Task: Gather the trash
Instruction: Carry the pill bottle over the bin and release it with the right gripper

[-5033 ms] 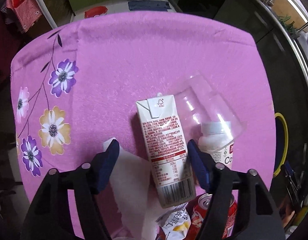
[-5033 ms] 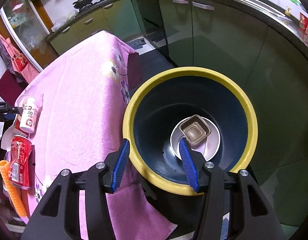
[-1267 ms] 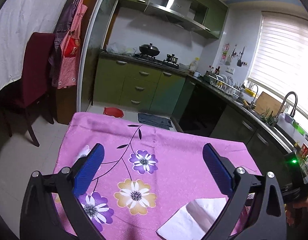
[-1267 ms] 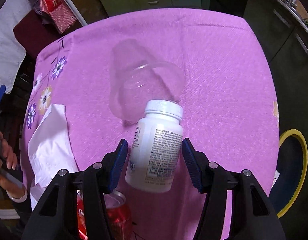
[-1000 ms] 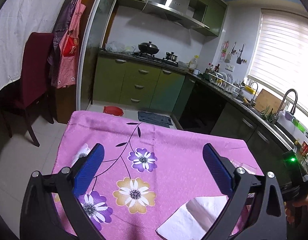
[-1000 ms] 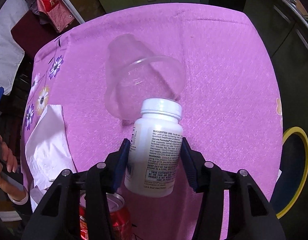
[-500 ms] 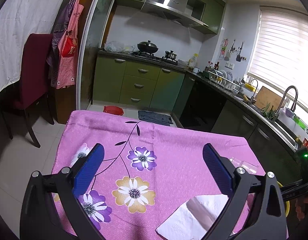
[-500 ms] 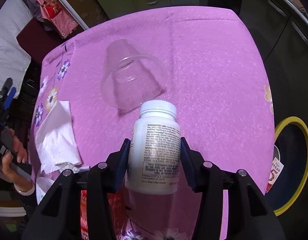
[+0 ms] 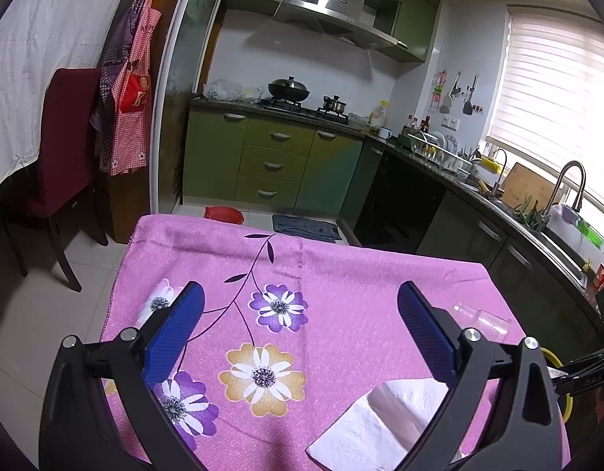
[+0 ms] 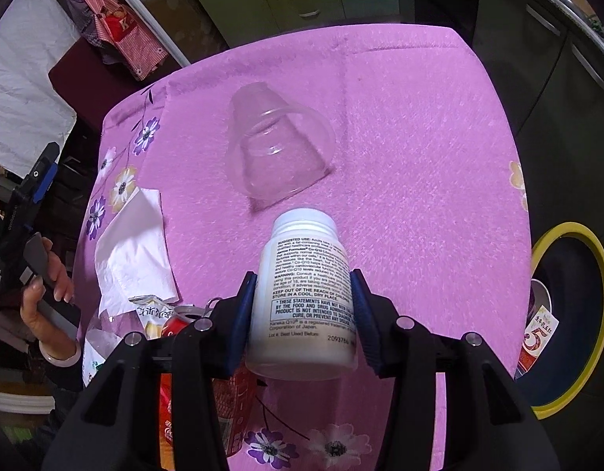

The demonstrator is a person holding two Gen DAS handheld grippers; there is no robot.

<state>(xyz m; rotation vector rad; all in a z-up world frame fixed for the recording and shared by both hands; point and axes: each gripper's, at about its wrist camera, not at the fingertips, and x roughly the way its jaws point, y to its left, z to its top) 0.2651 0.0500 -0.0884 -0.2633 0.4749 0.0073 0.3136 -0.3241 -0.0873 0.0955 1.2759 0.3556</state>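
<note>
Right wrist view: red can (image 10: 231, 392) at lower left mostly hidden behind the gripper's left finger. Yellow-rimmed bin (image 10: 600, 274) cut by right edge; contents partly visible. Left wrist view: white napkin (image 9: 372, 428) cut by bottom edge, its right side hidden behind a finger. Clear cup (image 9: 480, 320) at right partly hidden.

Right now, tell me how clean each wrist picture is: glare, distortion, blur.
Left wrist view: strong fisheye bending, dark corners, the window blind blown out by daylight. Right wrist view: same curved edges, the white bottle sharp enough to read its label, soft sheen on the clear cup, no motion blur.
</note>
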